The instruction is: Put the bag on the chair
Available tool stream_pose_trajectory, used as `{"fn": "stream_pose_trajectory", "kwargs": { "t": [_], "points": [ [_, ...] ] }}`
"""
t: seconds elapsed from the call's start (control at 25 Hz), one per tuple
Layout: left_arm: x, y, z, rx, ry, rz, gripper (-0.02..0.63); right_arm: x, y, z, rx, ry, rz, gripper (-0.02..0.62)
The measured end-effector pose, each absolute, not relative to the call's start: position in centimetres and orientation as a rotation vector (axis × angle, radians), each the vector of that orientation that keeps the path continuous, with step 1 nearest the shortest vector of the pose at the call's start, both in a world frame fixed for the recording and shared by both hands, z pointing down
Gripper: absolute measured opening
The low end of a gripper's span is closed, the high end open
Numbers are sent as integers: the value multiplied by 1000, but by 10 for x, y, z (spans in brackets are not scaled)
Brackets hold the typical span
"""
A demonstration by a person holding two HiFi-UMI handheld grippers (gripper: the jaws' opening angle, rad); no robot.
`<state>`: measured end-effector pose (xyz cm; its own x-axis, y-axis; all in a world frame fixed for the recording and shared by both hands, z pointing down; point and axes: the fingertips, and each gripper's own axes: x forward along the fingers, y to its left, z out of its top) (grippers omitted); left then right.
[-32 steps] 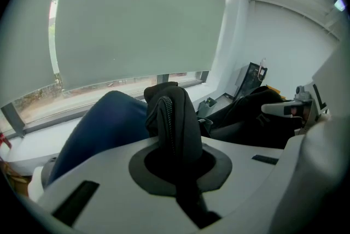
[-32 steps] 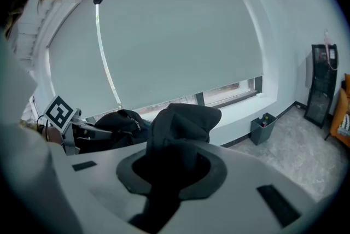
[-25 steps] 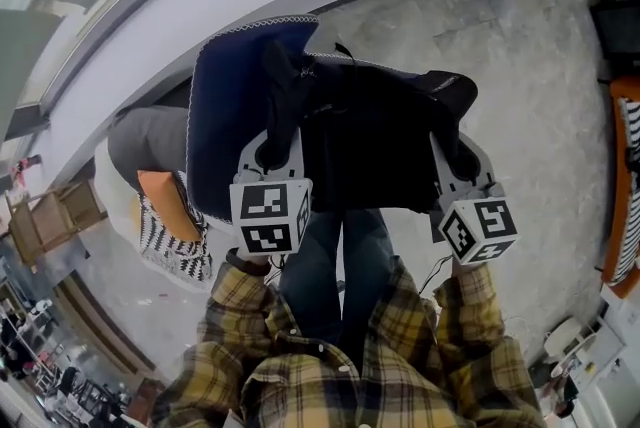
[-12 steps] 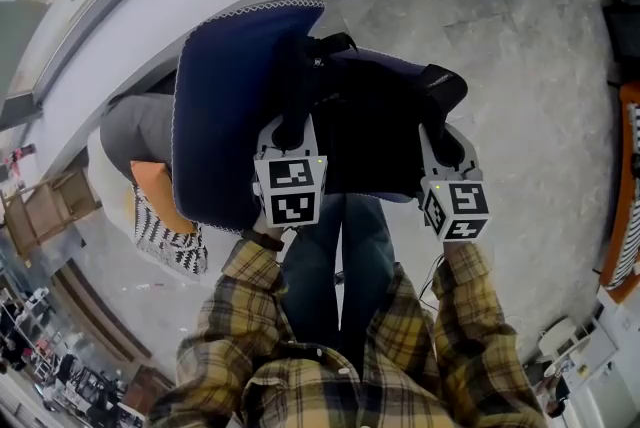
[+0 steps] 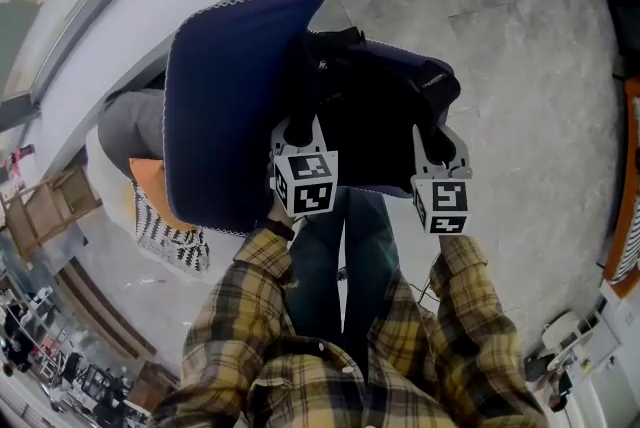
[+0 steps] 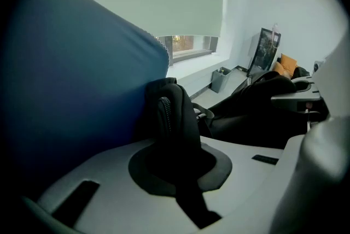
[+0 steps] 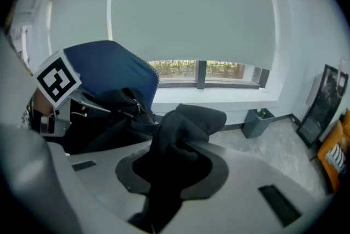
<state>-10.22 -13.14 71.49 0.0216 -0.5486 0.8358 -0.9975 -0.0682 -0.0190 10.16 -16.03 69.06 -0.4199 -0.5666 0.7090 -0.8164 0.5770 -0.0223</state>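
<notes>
Our left claw (image 5: 296,128) is clamped tight on the black bag (image 5: 375,121). Our right claw (image 5: 437,144) grips the bag's other side, its jaws just eased slightly wider. The bag hangs just beyond both, over the chair (image 5: 215,96). If one claw lets go first, we think the bag could tip off the seat's front.

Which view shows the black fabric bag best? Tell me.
Head view: most of the black fabric bag shows. The left gripper view shows only a strap; the right gripper view, a bunched fold plus some of its body.
</notes>
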Motion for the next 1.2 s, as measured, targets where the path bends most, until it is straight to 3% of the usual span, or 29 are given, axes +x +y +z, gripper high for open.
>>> {"fn": "stream_pose_trajectory", "kwargs": {
  "t": [0.2,1.2],
  "points": [
    [-103,-130,727,1697,-1614,923,33,95,-154,704,1082,-2126,387,83],
    [-99,-121,767,1678,-1643,985,34,112,-151,759,1079,-2077,513,109]
  ]
}}
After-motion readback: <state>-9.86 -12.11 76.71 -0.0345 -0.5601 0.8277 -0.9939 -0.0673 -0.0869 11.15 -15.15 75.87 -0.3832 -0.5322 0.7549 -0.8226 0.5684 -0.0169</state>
